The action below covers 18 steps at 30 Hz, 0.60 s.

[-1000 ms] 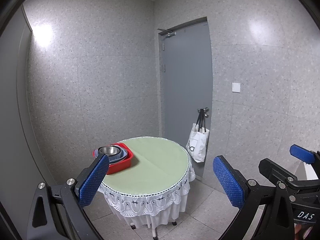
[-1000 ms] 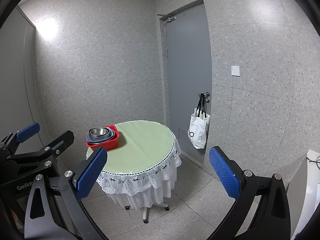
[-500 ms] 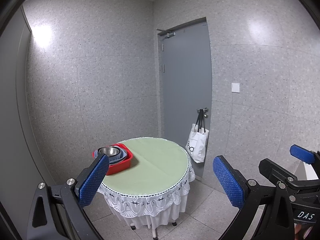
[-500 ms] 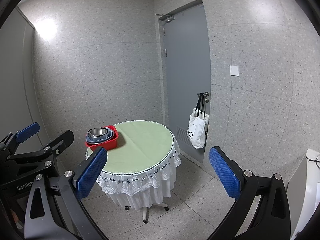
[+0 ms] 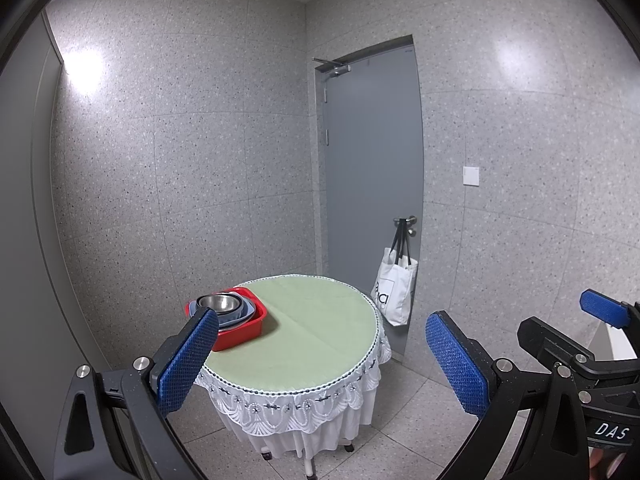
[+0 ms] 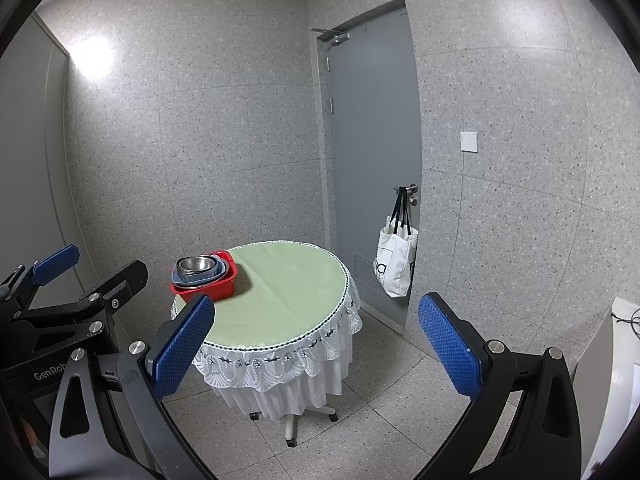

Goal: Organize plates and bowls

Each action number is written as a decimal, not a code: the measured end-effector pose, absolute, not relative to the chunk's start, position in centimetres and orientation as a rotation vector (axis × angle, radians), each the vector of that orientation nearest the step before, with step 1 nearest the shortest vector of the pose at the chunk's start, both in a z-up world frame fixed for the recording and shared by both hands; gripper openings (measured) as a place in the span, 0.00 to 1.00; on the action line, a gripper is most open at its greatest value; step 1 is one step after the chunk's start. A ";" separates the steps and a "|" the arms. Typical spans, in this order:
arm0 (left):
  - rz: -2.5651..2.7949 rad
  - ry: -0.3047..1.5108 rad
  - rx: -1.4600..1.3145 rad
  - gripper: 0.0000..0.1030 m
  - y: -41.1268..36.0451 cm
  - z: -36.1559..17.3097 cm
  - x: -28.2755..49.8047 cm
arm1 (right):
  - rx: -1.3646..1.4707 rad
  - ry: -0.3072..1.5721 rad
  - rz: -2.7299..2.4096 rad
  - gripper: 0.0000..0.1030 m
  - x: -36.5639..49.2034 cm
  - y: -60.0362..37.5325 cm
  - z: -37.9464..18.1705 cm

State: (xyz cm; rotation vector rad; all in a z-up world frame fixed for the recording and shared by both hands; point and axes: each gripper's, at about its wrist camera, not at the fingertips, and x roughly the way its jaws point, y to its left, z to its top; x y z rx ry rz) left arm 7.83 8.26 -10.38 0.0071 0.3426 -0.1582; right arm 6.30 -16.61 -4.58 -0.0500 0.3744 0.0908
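Observation:
A red plastic tub (image 5: 248, 326) (image 6: 208, 282) sits at the left edge of a round table (image 5: 316, 332) (image 6: 288, 292) with a green cloth. In it lie stacked blue dishes (image 5: 244, 312) (image 6: 204, 274) with a steel bowl (image 5: 219, 302) (image 6: 195, 264) on top. My left gripper (image 5: 320, 364) is open and empty, well short of the table. My right gripper (image 6: 316, 344) is open and empty, also away from the table. Each gripper shows at the edge of the other's view.
A grey door (image 5: 376, 184) stands behind the table, with a white tote bag (image 5: 394, 294) (image 6: 396, 266) hanging from its handle. Speckled grey walls close the corner. A white unit (image 6: 608, 380) stands at the right. The table stands on a wheeled base (image 6: 292, 420).
Both views have shifted only slightly; the table and tub sit a little differently in frame. Both grippers stay open and empty.

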 end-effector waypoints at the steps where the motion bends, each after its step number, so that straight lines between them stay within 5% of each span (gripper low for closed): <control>1: -0.159 0.344 0.007 1.00 8.3 -10.4 7.9 | -0.050 0.374 0.090 1.00 6.3 -16.6 -4.6; 18: -0.177 0.350 0.020 1.00 8.6 -10.7 9.0 | -0.034 0.391 0.053 1.00 6.9 -15.9 -4.9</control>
